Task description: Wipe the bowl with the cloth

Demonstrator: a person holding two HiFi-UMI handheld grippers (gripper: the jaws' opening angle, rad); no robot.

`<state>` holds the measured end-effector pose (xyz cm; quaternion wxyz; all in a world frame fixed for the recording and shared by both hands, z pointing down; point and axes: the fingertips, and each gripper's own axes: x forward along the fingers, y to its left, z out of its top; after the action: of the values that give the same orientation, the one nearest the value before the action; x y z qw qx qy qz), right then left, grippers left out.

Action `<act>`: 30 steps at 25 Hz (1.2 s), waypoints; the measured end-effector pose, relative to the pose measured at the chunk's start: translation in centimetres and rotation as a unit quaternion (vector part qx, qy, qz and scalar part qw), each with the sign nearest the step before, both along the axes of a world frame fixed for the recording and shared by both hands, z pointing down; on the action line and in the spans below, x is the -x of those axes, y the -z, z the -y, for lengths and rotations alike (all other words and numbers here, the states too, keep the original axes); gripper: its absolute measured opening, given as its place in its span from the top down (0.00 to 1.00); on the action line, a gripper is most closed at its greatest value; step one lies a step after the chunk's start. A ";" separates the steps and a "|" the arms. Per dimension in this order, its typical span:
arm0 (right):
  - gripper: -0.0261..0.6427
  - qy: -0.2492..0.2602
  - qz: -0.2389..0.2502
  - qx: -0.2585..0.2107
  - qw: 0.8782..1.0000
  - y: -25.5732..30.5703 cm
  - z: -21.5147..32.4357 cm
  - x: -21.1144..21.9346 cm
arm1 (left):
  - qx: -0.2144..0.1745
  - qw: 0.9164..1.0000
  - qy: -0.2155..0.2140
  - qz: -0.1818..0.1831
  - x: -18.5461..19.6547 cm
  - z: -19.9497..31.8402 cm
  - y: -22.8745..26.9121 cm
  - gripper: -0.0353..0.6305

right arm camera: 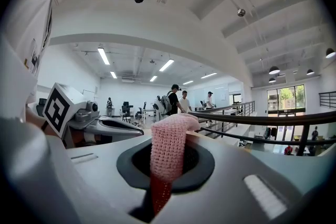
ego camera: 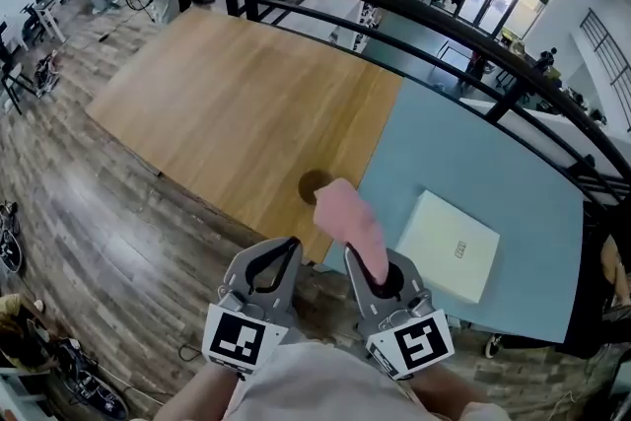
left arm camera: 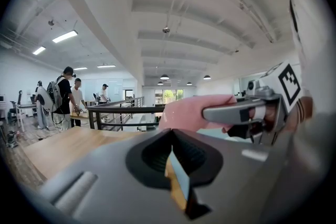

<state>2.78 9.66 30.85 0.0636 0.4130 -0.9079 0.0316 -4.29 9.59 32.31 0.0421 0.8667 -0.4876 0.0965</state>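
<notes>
Right gripper (right arm camera: 164,186) clamped on pink knitted cloth (right arm camera: 169,144), which sticks up. Left gripper (left arm camera: 176,178) jaws together, empty. Dark round thing (ego camera: 310,184) on the wooden table (ego camera: 237,104) (probably the bowl, half-hidden) looks untouched, so wiping is all left.

1. The wood top (ego camera: 227,104) lies open left of and beyond the bowl (ego camera: 310,184).
2. The cloth (ego camera: 353,222), held up, hides the bowl's right side.
3. A box (ego camera: 449,245) sits to the bowl's right, well apart.
4. A railing (ego camera: 414,10) runs along the far edge.
</notes>
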 end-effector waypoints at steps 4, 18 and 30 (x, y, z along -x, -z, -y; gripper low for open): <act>0.94 -0.014 0.000 0.003 1.000 0.3 3.7 1.7 | 0.006 1.000 -0.013 -0.002 1.5 3.7 0.2 0.94; 0.94 -0.075 -0.008 -0.013 0.997 1.1 10.2 4.9 | -0.009 0.997 -0.077 0.008 4.7 11.1 0.3 0.94; 0.94 -0.099 -0.019 -0.013 0.995 0.7 11.8 5.3 | -0.008 0.996 -0.089 -0.002 5.6 12.9 0.0 0.94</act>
<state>-2.55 -2.13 30.11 0.0723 0.5023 -0.8615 0.0177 -9.86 -3.35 32.28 0.0271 0.9073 -0.4089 0.0944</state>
